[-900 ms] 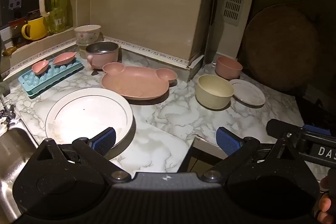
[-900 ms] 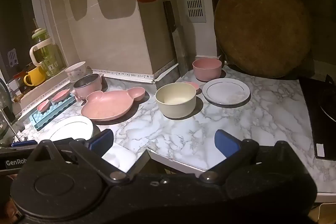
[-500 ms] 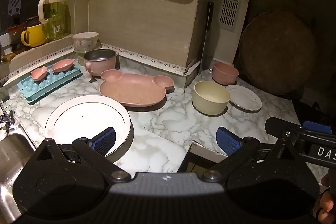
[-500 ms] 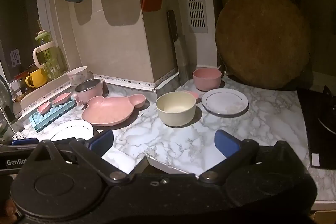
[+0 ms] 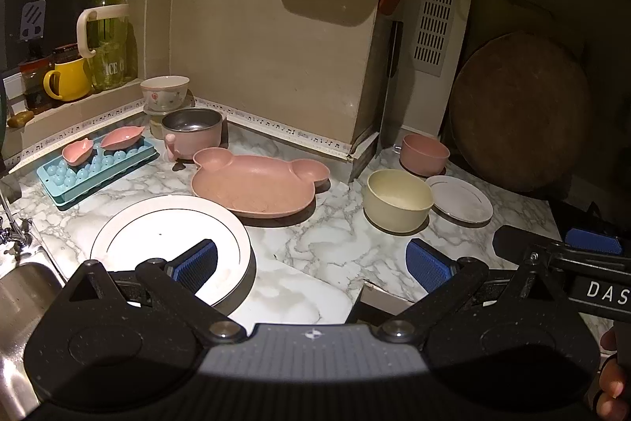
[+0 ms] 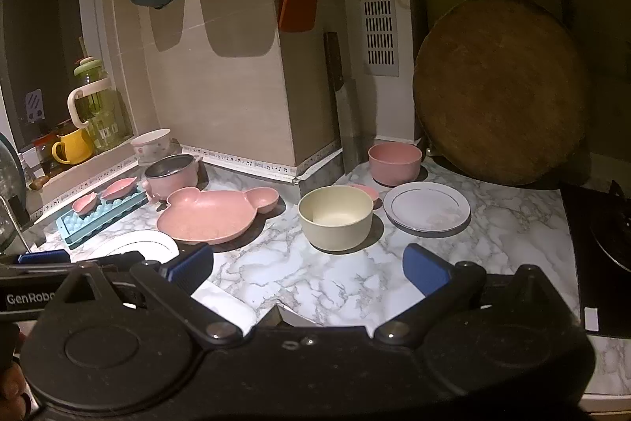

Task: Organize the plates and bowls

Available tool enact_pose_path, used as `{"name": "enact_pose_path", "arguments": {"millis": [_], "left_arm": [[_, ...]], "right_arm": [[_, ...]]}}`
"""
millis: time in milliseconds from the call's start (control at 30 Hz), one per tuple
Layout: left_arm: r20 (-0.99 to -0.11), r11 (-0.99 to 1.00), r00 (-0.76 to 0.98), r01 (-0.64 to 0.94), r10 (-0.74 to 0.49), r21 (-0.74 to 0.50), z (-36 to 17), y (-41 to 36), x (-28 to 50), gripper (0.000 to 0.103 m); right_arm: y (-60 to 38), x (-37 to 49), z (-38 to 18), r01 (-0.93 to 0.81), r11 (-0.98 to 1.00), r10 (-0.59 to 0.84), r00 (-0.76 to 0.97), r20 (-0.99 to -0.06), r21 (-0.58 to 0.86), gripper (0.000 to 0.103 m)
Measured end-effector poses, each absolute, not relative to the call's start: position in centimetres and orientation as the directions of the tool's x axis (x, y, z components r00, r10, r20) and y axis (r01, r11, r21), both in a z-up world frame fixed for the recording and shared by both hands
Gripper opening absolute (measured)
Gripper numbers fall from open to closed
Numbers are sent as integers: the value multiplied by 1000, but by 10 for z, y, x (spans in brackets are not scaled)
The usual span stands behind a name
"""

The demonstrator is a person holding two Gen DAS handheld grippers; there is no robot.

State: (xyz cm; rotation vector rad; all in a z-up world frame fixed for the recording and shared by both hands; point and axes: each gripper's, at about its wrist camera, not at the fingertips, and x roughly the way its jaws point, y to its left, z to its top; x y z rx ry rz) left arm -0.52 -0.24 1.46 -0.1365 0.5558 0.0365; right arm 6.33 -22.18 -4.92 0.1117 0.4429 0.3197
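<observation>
While hovering above the counter edge, both tools idle over the dishes:

Left gripper (image 5: 311,261): spread wide, nothing between the blue pads, poised over the near rim of the large white plate; tilted down toward the counter.
Right gripper (image 6: 308,269): likewise released, jaws fully apart and empty, hanging over bare marble in front of the cream bowl.
Large white plate (image 5: 157,235): flat on the marble counter (image 5: 327,243), nearest the left tool, just beside the sink (image 5: 19,287); left pad overlapping its near rim in view, contact not clear.
Pink bear-shaped plate (image 5: 252,186): lying behind the white plate, close to its far rim, ears toward the wall.
Cream bowl (image 6: 335,217): upright and empty, right of the bear plate, just beside the small white plate.
Small white plate (image 6: 428,212): flat, right of the cream bowl, in front of the pink bowl.
Pink bowl (image 6: 394,162): upright near the wall corner, next to the leaning round wooden board (image 6: 501,89).
Pink metal-lined pot (image 5: 193,135): behind the bear plate, handle to the front.
Floral bowl (image 5: 165,93): stacked on something by the back wall.
Blue tray (image 5: 98,170): left side, carrying two small pink leaf dishes (image 5: 100,145).
Yellow mug (image 5: 71,79): on the ledge beside a green jug (image 5: 108,38).
</observation>
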Motion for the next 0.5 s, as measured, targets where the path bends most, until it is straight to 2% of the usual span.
{"name": "enact_pose_path", "arguments": {"millis": [500], "left_arm": [[-511,988,860,-95,18,-124,15,5,-6,102]], "right_arm": [[-218,67,-49,-284,943,330,861,-387,172,102]]}}
